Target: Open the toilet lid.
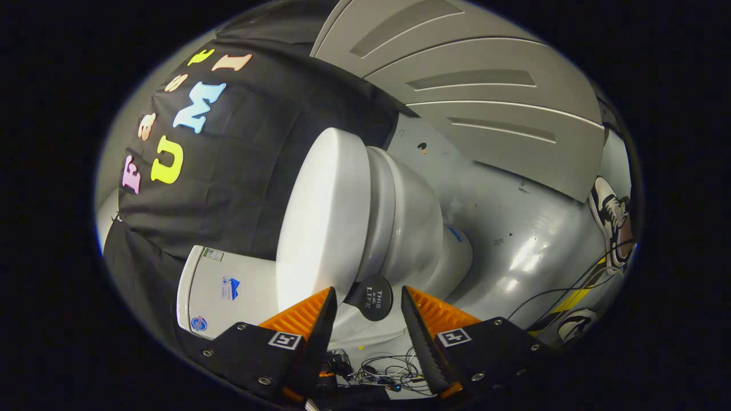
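Observation:
The view is rolled on its side. A white toilet stands on the grey floor, its lid [322, 217] lying flat on the seat and bowl [408, 228], with the white tank [223, 285] beside my left finger. A round black tab [372, 298] sticks out from the lid's edge. My gripper [368, 292] is open, its two fingertips flanking that tab with a gap on each side. I cannot tell whether the fingers touch the lid's rim.
Grey glossy floor [514, 240] lies beyond the bowl. A person's sneaker [610, 222] and a second one [575, 325] stand on it near yellow tape. Loose cables [388, 374] lie under the fingers. A grey panelled wall [485, 97] and black cloth [245, 171] close the booth.

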`<act>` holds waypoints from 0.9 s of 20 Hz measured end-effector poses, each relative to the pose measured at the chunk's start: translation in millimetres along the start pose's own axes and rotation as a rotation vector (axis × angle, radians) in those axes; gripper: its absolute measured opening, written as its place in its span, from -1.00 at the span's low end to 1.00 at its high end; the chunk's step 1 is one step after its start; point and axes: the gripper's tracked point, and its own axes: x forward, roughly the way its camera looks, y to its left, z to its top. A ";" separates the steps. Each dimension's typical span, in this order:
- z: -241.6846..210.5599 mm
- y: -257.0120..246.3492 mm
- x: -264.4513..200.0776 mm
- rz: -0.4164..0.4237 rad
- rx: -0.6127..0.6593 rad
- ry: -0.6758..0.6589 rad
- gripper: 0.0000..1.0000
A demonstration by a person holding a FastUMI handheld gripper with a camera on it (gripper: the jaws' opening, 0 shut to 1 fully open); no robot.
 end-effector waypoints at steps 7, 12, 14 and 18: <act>0.2 -7.6 0.6 -0.019 0.075 -0.008 -0.64; 6.1 -0.1 -3.1 -0.013 0.129 -0.046 -0.92; 0.4 1.1 -3.4 -0.048 0.125 -0.055 -1.00; -2.3 5.9 -7.5 -0.115 0.050 -0.067 -1.00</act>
